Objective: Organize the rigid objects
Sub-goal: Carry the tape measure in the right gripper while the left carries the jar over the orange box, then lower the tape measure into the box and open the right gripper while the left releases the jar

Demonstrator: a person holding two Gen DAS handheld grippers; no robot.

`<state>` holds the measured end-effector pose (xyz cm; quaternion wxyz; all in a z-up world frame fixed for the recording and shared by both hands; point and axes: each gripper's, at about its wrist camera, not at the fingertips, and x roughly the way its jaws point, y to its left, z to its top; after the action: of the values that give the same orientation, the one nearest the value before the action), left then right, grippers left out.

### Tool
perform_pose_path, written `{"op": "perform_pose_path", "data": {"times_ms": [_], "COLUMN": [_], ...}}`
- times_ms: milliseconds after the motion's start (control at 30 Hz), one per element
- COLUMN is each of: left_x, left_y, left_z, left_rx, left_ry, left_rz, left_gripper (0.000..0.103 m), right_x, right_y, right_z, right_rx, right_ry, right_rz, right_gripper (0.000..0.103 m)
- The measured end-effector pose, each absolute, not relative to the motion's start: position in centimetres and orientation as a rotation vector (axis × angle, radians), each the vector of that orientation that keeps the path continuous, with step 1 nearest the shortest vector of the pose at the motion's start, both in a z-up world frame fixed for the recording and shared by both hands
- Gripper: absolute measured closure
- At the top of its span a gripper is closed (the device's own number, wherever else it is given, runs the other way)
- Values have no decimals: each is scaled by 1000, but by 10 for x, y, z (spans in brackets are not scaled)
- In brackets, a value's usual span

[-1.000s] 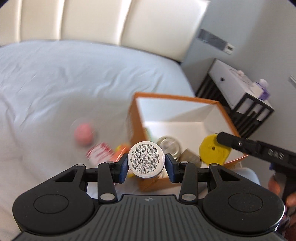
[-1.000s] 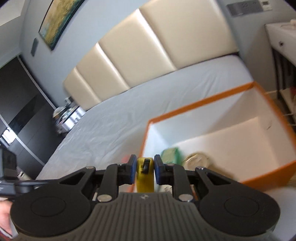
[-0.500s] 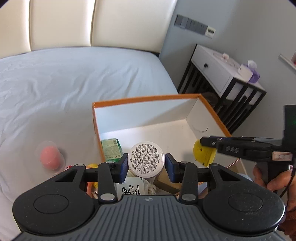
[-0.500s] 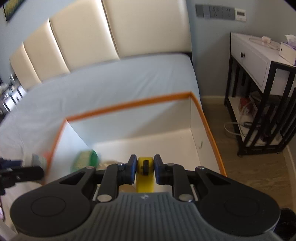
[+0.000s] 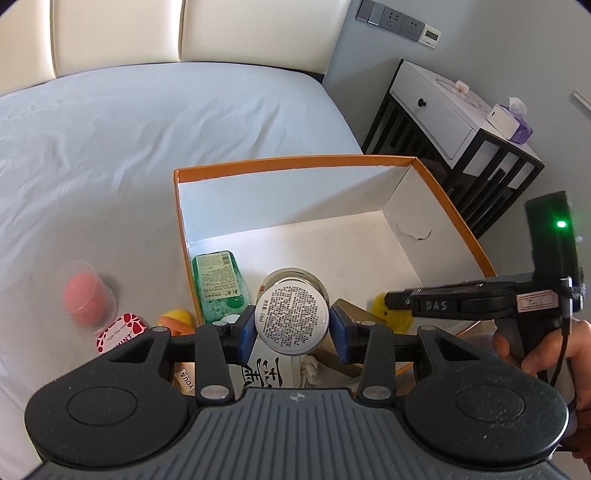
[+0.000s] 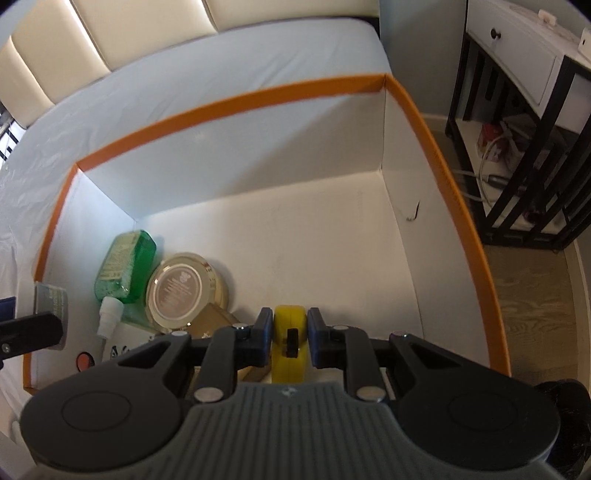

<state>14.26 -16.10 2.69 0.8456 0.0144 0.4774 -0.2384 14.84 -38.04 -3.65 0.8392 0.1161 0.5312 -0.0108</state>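
My left gripper (image 5: 292,326) is shut on a small round tin (image 5: 291,317) with a printed label, held over the near part of the orange-rimmed white box (image 5: 295,162). My right gripper (image 6: 290,330) is shut on a yellow tape measure (image 6: 290,343), low inside the same box (image 6: 229,99). The right gripper also shows at the right of the left wrist view (image 5: 391,301). In the box lie a green bottle (image 6: 125,264), a round glass jar (image 6: 181,290) and a tan box (image 6: 214,317).
On the bed left of the box lie a pink ball in a clear cup (image 5: 83,295), a pink mint tin (image 5: 120,332) and a yellow-orange object (image 5: 177,319). A black-and-white nightstand (image 5: 461,122) stands right of the bed. The headboard (image 5: 184,33) is behind.
Both grippers moved forward and down over the box, each keeping its object. The right gripper now sits lower inside the box, and the left wrist view shows more of the box floor.
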Motion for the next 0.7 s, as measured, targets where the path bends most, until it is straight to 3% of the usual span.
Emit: {"op": "perform_pose_path", "data": {"times_ms": [433,700], "left_x": [152,154], "left_y": [-174,-185], "left_z": [17,14], "left_rx": [24,38], "left_ry": [1046,1061], "left_rz": [-530,-545], "left_gripper": [56,56], "right_x": [153,149], "right_y": [-374,-385], "right_z": [-44,-54], "right_rx": [29,121], "right_ry": [1217,1262], "right_rz": [-34,19], "right_gripper": [77,71]}}
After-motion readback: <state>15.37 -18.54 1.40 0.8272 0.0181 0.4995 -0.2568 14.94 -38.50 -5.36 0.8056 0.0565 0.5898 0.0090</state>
